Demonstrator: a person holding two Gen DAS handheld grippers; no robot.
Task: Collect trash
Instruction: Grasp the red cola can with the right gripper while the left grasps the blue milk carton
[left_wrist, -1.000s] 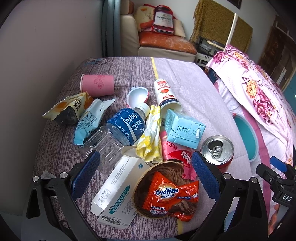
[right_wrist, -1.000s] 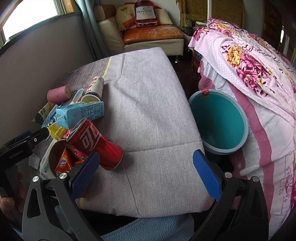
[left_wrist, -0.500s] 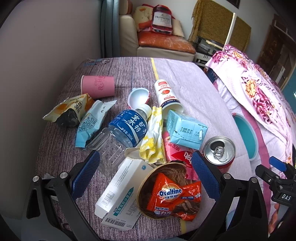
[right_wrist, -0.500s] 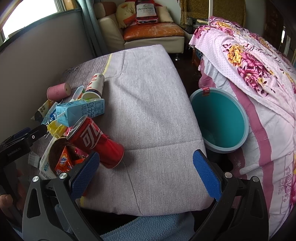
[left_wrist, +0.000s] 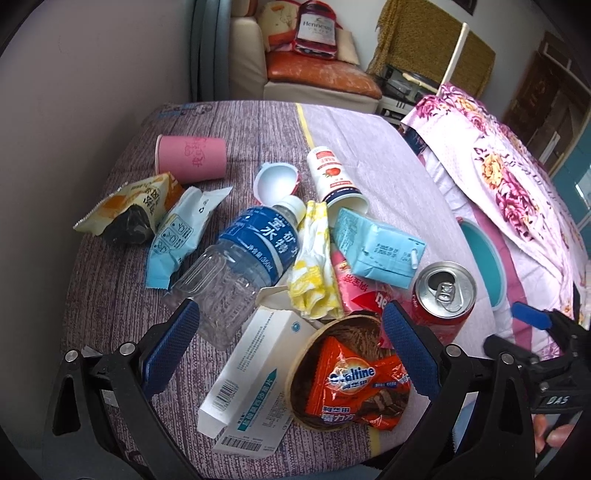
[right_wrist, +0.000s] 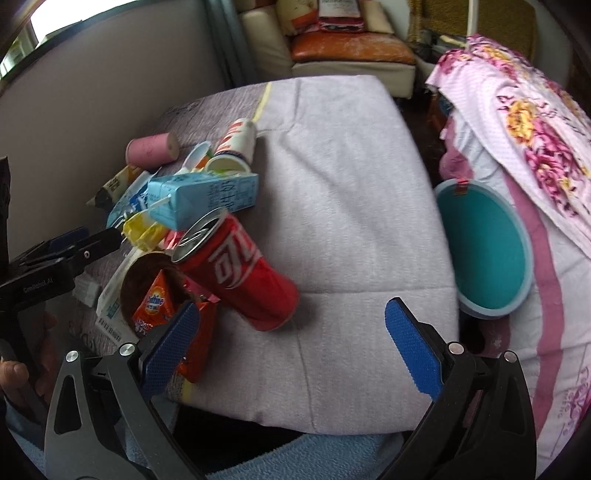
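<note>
bedroom, cloth-covered table (right_wrist: 351, 184) heaped with litter at its 9 o'clock side; teal bin (right_wrist: 484, 254) on the floor at 3 o'clock; red can (right_wrist: 240, 269) upright at the pile's edge, light, thin-walled, slick, probably best pinched across mid-body; right gripper (right_wrist: 288, 343) wide open, empty, just short of it; left gripper (left_wrist: 291, 347) likewise agape above the ovaltine wrapper (left_wrist: 358, 384).

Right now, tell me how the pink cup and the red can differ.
The pink cup is plain pink paper lying on its side; the red can is metal and stands upright with its tab opened. The pink cup sits at the far left of the pile; the red can is nearest the teal bin. Both rest on the cloth, ungripped.
</note>
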